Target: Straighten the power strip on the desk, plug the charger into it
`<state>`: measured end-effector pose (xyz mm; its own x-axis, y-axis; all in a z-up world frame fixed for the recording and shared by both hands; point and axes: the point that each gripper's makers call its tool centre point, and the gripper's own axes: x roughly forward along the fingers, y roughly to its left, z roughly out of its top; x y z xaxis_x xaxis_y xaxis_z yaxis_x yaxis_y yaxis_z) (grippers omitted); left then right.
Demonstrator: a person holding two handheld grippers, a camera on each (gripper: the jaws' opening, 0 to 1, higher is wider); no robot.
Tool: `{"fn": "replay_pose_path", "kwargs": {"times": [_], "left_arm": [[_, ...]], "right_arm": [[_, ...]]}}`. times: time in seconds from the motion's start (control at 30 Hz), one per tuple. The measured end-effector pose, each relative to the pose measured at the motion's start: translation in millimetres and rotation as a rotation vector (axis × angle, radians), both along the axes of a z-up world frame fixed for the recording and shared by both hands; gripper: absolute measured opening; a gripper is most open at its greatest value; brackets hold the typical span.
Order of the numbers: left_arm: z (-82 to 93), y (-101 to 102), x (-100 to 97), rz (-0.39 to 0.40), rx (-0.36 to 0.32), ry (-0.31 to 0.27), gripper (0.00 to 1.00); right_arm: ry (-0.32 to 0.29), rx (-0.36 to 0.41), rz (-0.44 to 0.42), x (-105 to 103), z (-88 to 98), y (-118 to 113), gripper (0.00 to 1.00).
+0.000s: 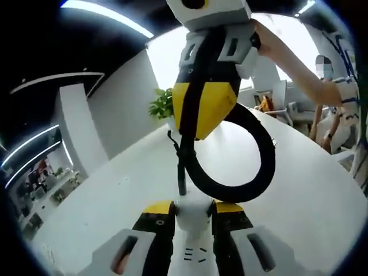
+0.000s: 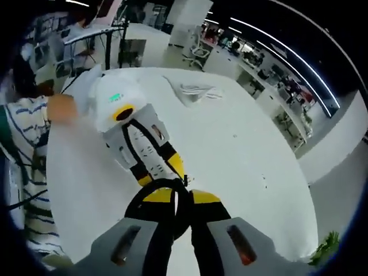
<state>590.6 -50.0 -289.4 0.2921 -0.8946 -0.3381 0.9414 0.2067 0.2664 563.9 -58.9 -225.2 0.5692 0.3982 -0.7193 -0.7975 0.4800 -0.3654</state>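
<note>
1. Office walls and a plant (image 1: 163, 105) back a white table (image 1: 115, 190) in the left gripper view. The left gripper (image 1: 194, 214) is clamped on a white charger (image 1: 193, 211); its black cable (image 1: 253, 155) loops up to the right gripper (image 1: 205, 109).
2. Right gripper view: the right gripper (image 2: 172, 198) pinches that cable (image 2: 155, 192), left gripper (image 2: 144, 149) ahead.
3. Risk: cable tension could twist the charger loose. Power strip can't be made out.

Open-plan office, desk rows (image 2: 270, 86), swivel chair (image 2: 197, 50), ceiling strip lights (image 1: 106, 14)
</note>
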Motion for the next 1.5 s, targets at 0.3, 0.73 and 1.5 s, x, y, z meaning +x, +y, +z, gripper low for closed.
{"fn": "replay_pose_path", "kwargs": {"times": [0.3, 0.73, 1.5], "left_arm": [[0.0, 0, -1.8, 0.002, -0.004, 0.001, 0.23], [0.2, 0, -0.8, 0.003, -0.015, 0.009, 0.23], [-0.1, -1, -0.3, 0.005, -0.029, 0.030, 0.24]], "right_arm": [[-0.045, 0.117, 0.050, 11, 11.9, 6, 0.11], [-0.181, 0.336, 0.035, 6, 42.2, -10, 0.14], [-0.069, 0.396, 0.076, 13, -21.7, -35, 0.17]]}}
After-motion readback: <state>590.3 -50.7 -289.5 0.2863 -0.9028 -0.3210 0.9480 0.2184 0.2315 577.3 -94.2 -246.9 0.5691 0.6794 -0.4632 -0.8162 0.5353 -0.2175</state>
